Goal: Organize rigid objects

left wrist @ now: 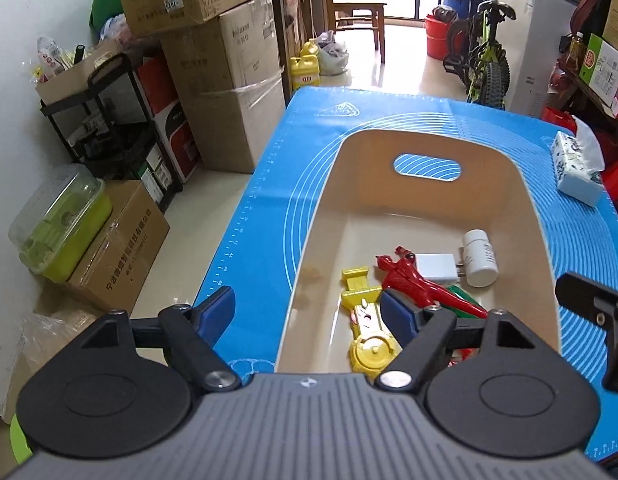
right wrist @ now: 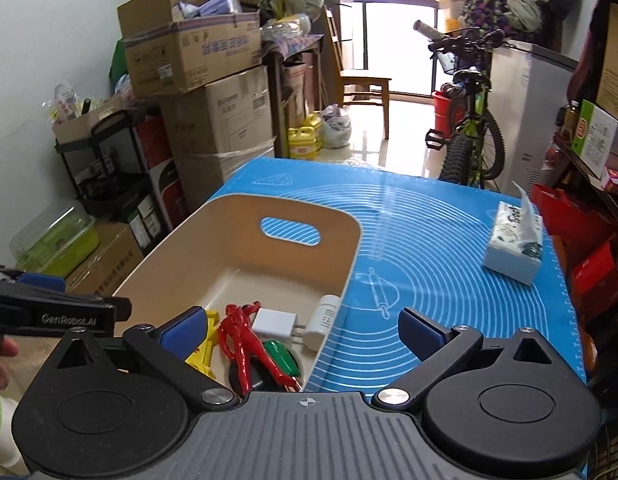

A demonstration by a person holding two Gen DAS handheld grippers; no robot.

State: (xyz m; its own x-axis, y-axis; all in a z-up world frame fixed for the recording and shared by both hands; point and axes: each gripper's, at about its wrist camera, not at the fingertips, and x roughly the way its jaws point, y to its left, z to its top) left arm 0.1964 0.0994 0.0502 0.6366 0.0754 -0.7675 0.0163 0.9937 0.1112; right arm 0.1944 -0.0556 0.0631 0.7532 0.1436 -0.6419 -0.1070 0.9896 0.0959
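Observation:
A beige plastic bin point(left wrist: 321, 216) point(right wrist: 181, 236) stands on a blue mat point(left wrist: 269, 168) point(right wrist: 429, 248). Inside lie a yellow toy point(left wrist: 365, 320) point(right wrist: 207, 350), a red figure point(left wrist: 413, 280) point(right wrist: 239, 340), a white charger point(left wrist: 437, 266) point(right wrist: 275, 322), a white bottle point(left wrist: 480, 258) point(right wrist: 323, 322) and a green piece point(left wrist: 465, 300) point(right wrist: 283, 354). My left gripper point(left wrist: 305, 308) is open and empty, above the bin's near left wall. My right gripper point(right wrist: 301, 326) is open and empty, above the bin's near right corner.
A tissue pack point(left wrist: 577, 168) point(right wrist: 515, 246) lies on the mat at the right. Stacked cardboard boxes point(left wrist: 225, 76) point(right wrist: 213, 92) and a black shelf point(left wrist: 121, 120) stand left of the table. A bicycle point(left wrist: 485, 52) point(right wrist: 469, 120) stands beyond the far edge.

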